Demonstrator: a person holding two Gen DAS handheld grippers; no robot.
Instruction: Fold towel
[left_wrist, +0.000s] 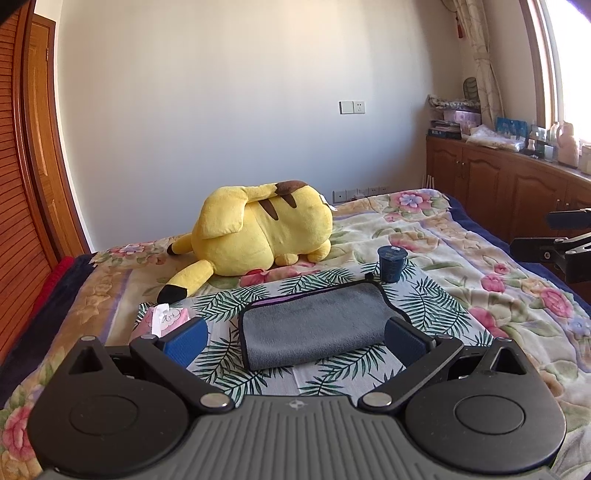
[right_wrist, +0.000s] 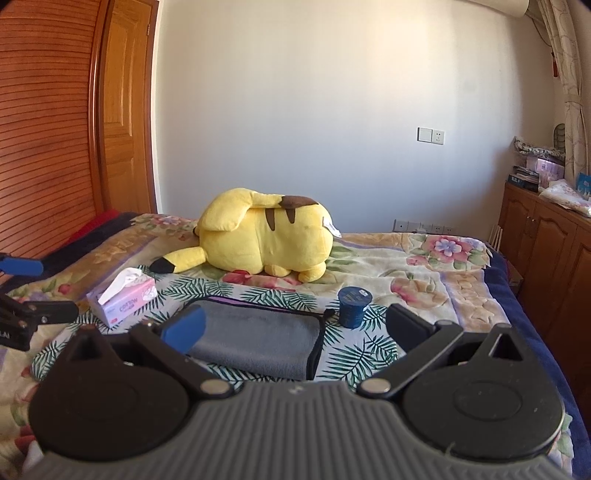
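spreading across most of the room, the bed (left_wrist: 436, 236) wears a floral blanket, with a palm-leaf cloth (left_wrist: 424, 306) laid over its near part. a yellow plush toy (left_wrist: 258, 229) lies on its side at 12 o'clock from the cloth, back toward me. the grey towel (left_wrist: 314, 328) rests already folded into a thick rectangle in the middle of the leaf cloth, black-trimmed edge showing, a purple strip along its far side. the left claw (left_wrist: 295, 343) hovers just short of it, fingers spread wide with the towel between them, gripping nothing. the right claw (right_wrist: 295, 328) hangs likewise apart and empty, the towel toward its 11 o'clock. a pink tissue box (right_wrist: 123, 299) sits at 9 o'clock of the towel, a small dark blue cup (right_wrist: 352, 304) at about 2 o'clock, just beside the towel's corner.
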